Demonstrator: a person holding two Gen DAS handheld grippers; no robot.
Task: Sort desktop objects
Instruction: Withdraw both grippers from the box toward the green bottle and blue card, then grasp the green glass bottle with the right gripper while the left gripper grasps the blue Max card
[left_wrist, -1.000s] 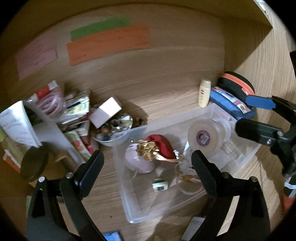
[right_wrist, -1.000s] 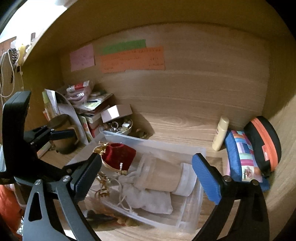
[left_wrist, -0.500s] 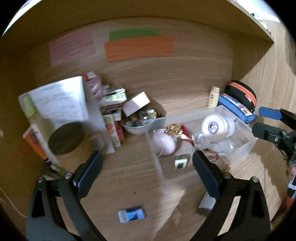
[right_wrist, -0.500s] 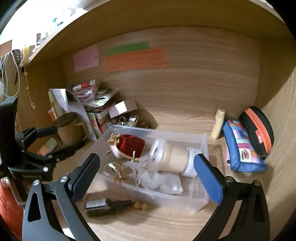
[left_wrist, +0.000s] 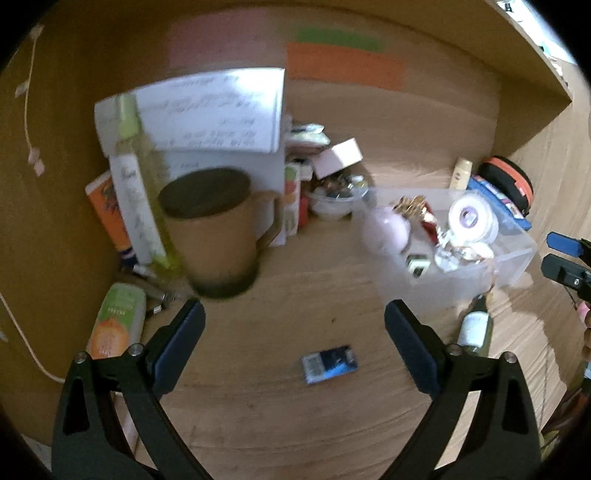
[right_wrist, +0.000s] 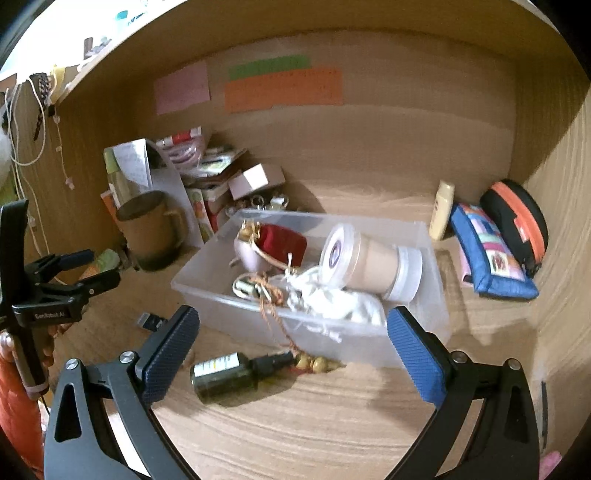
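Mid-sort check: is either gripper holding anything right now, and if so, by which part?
Nothing is held. The left gripper and the right gripper are both open, fingers spread with only the wooden desktop showing between them.

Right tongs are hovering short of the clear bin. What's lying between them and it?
In the right wrist view, a dark green spray bottle lies on its side between the open right tongs and the clear bin, with wooden beads at its nozzle.
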